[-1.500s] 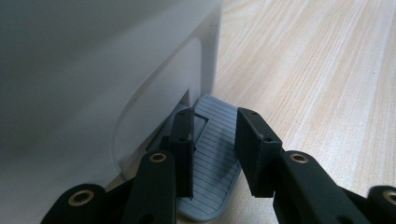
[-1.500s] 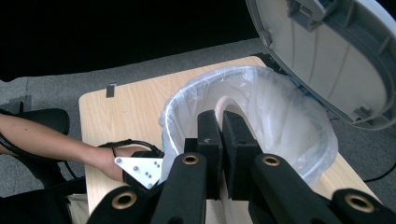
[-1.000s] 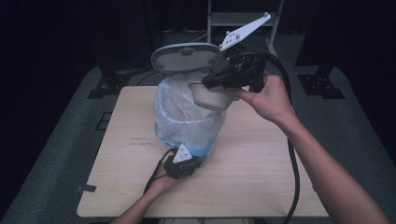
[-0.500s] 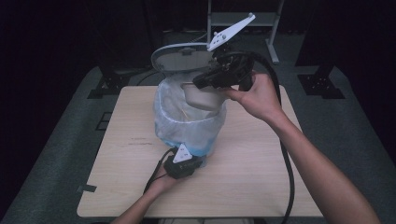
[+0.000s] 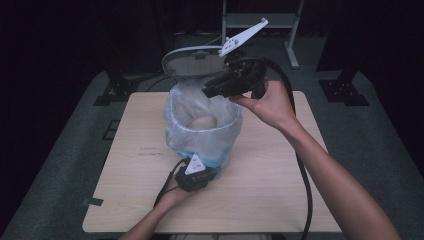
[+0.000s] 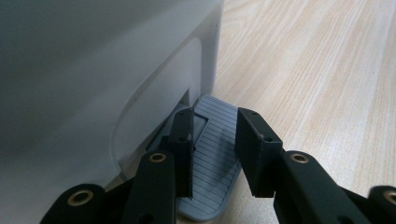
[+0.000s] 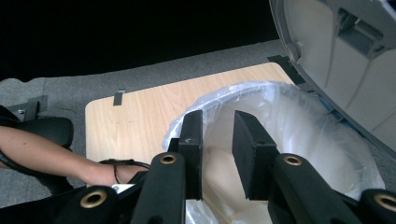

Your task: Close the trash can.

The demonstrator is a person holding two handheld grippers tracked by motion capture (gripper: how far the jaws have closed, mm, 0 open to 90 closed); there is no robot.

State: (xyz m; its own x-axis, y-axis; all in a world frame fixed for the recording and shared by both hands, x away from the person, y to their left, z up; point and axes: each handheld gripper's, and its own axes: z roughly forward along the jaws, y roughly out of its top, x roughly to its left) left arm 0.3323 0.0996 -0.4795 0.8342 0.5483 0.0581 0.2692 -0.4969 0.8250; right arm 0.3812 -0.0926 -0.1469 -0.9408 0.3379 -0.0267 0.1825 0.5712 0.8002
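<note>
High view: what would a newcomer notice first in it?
First, the pedal bin in the middle of the wooden table, its lid standing up open and a clear bag lining it, with a pale object inside. The left hand-held gripper rests on the grey pedal at the bin's foot, while the right hand-held gripper hovers over the opening, jaws just opening with nothing between them.

A dark studio-like lab: lone wooden table (image 5: 280,200), grey carpet (image 5: 65,165), metal stands (image 5: 260,20) behind.
</note>
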